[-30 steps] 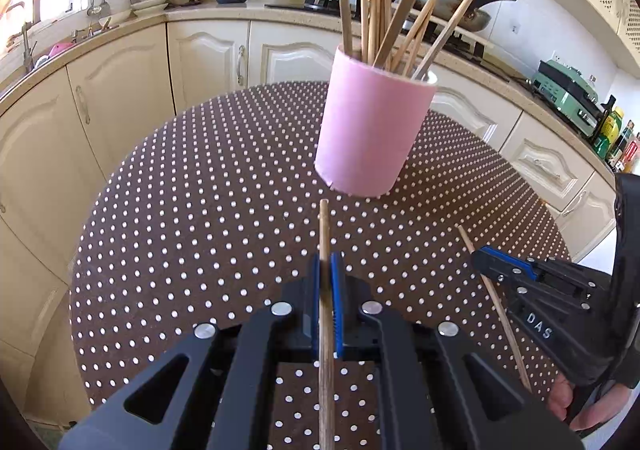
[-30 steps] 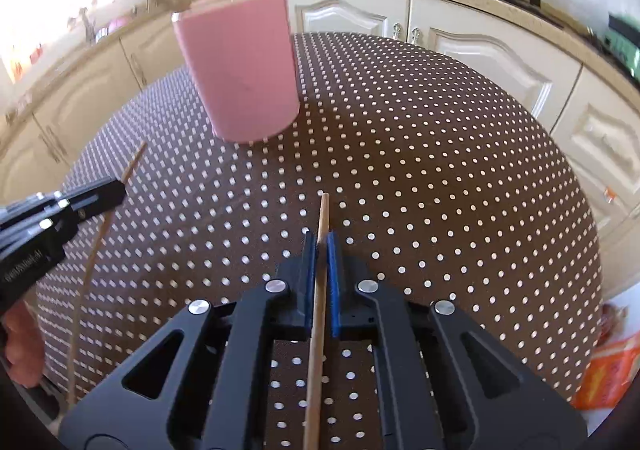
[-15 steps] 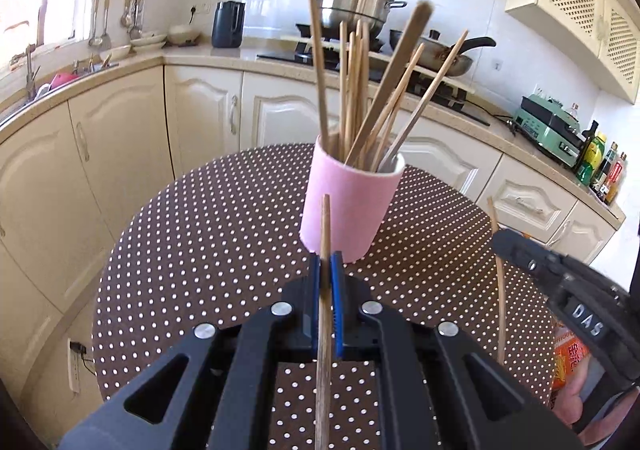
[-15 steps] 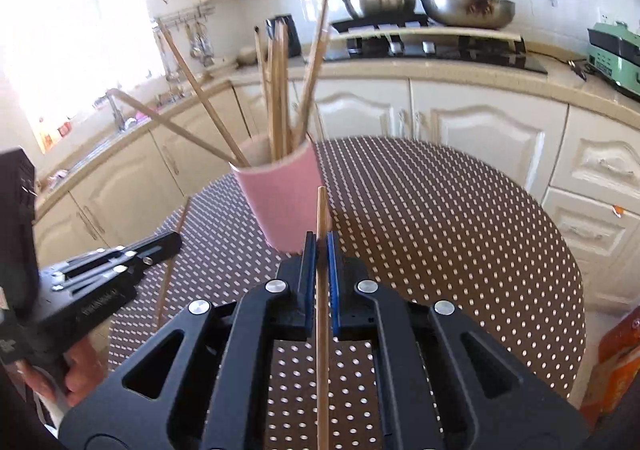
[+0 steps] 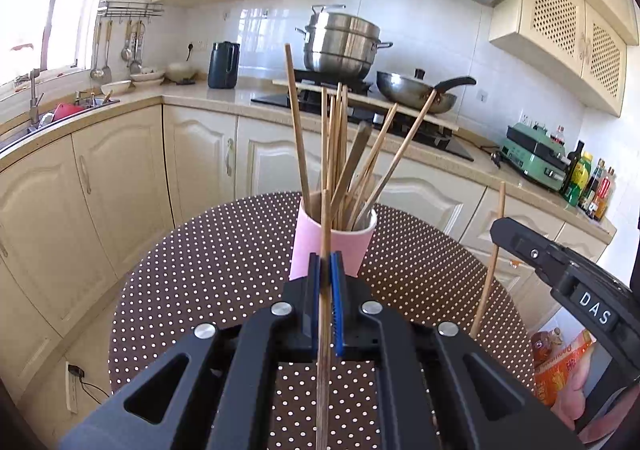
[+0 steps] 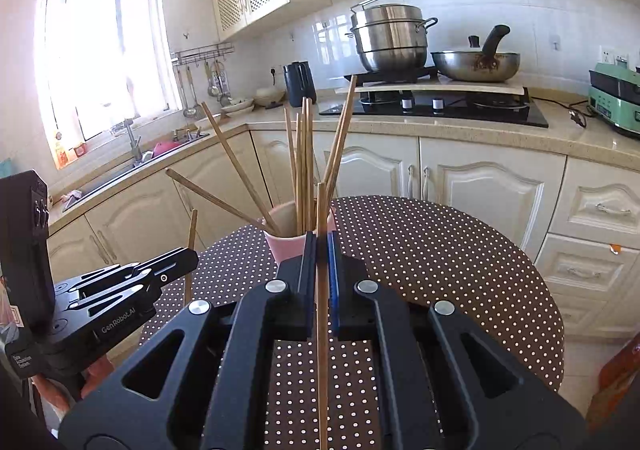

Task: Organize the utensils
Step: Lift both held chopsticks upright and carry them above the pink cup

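Both tongs raised, each carrying one chopstick toward the pink cup.

Compared with a second ago, the left tongs (image 5: 325,270) and right tongs (image 6: 321,250), each clamped on a chopstick (image 5: 323,322), now sit higher above the worktop (image 5: 200,270), nearer the rim of the pink cup (image 5: 312,246); insertion remains.

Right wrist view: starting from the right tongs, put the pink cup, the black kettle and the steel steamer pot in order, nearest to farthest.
1. Pink cup: on the dotted table, just beyond the right tongs, which clamp a chopstick.
2. Black kettle: on the far counter, left of the stove.
3. Steel steamer pot: on the stove by the wall. The kettle and the pot are nearly level in depth, so their order is unsure.
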Tool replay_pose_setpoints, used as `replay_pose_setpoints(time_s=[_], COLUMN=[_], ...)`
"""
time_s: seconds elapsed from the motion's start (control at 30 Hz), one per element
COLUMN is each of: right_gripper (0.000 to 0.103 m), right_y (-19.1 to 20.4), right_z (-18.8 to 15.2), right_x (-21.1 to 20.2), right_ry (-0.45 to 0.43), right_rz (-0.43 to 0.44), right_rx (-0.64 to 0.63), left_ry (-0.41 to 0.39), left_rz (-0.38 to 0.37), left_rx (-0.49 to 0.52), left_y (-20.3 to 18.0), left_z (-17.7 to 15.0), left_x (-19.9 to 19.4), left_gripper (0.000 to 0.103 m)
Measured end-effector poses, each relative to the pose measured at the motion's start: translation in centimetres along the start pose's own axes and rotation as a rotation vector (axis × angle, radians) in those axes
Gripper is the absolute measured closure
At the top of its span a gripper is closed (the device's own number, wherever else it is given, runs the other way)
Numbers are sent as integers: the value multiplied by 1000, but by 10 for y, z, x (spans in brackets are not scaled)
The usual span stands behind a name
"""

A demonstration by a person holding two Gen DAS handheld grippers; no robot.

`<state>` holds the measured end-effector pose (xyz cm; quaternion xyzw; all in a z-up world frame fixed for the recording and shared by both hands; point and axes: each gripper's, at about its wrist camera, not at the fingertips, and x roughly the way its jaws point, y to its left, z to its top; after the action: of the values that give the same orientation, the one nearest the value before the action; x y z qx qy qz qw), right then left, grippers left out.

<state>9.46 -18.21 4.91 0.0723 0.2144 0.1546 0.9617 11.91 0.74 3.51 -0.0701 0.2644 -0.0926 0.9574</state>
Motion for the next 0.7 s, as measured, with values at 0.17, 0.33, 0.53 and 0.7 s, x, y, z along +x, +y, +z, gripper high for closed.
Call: replay_pose_setpoints(time_s=[0.17,0.33,0.53,0.7], right_gripper=[97,97,97,97], right_y=[1,2,6,9], right_z=[8,16,29,40], right_x=[-9,-18,-20,-24], right_ry=[-30,-69,-102,-135], right_rz=[3,-2,3,7], right_rx=[-7,-7,-19,-27], left_ry=[-30,-80,-158,-228], left_rz=[11,13,24,28], left_rx=[-10,-16,-12,15], left_y=[1,3,2,-7], left_z=[6,14,28,41], left_x=[-10,-26,-46,-62], left_gripper=[97,97,97,97])
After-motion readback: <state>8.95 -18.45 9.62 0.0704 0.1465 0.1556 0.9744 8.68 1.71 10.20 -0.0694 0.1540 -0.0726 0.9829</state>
